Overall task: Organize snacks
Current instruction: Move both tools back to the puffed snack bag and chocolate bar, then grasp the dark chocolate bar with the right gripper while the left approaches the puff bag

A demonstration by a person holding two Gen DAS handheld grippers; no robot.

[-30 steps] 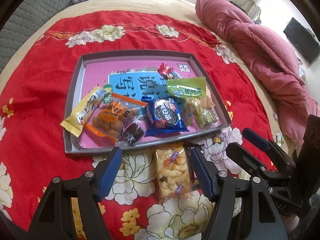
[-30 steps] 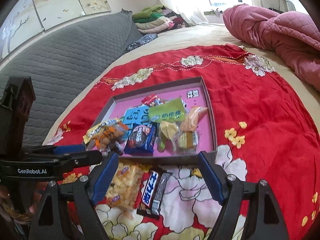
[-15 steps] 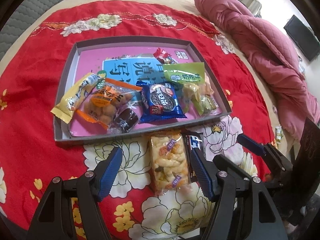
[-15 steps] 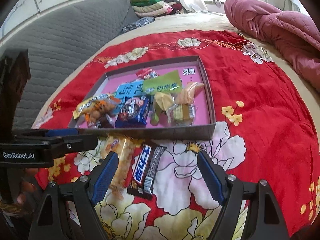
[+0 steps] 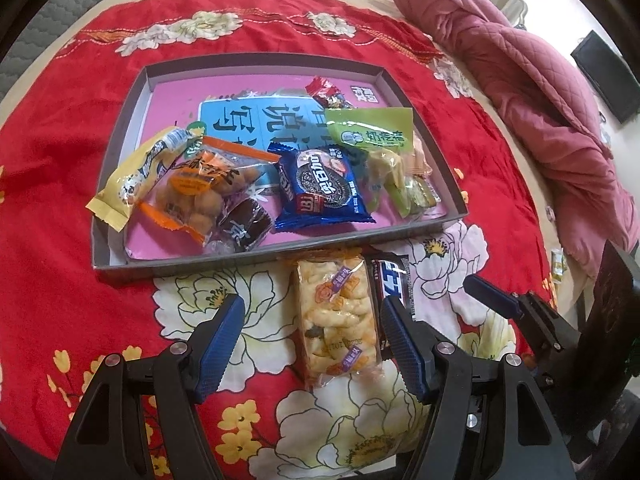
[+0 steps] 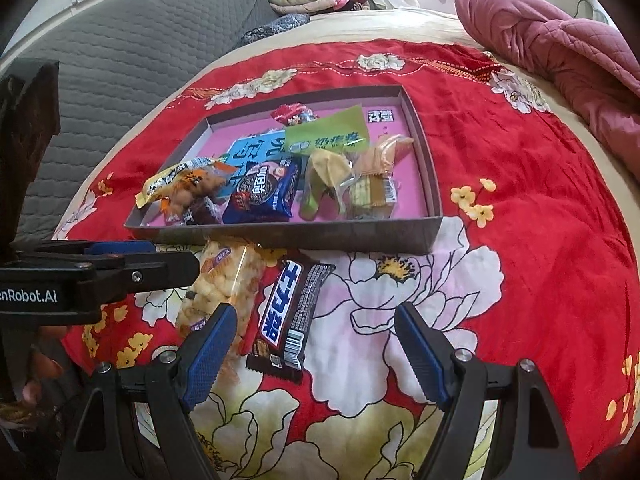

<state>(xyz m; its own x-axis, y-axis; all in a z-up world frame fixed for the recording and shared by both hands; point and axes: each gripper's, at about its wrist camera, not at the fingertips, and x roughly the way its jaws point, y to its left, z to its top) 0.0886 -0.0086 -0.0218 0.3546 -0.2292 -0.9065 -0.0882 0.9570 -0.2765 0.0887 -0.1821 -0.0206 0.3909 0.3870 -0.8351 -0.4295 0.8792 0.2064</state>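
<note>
Grey-walled tray [image 5: 120, 268] holds blue cookie pack [image 5: 320, 184] among wrapped snacks.

Chocolate bar [image 5: 394, 280] mostly hidden behind puffed-snack packet [image 5: 338, 316]; tray's [image 5: 120, 264] printed floor mostly covered.

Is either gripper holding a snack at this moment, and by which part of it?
Nothing is held. The left gripper is open over the puffed snack bag; the right gripper is open over the chocolate bar.

Left gripper [image 5: 312, 344] jaws wide apart over clear puffed-snack bag [image 5: 338, 320] on floral cloth [image 5: 60, 240]; dark chocolate bar [image 5: 394, 276] alongside; grey tray [image 5: 280, 252] just beyond.
</note>
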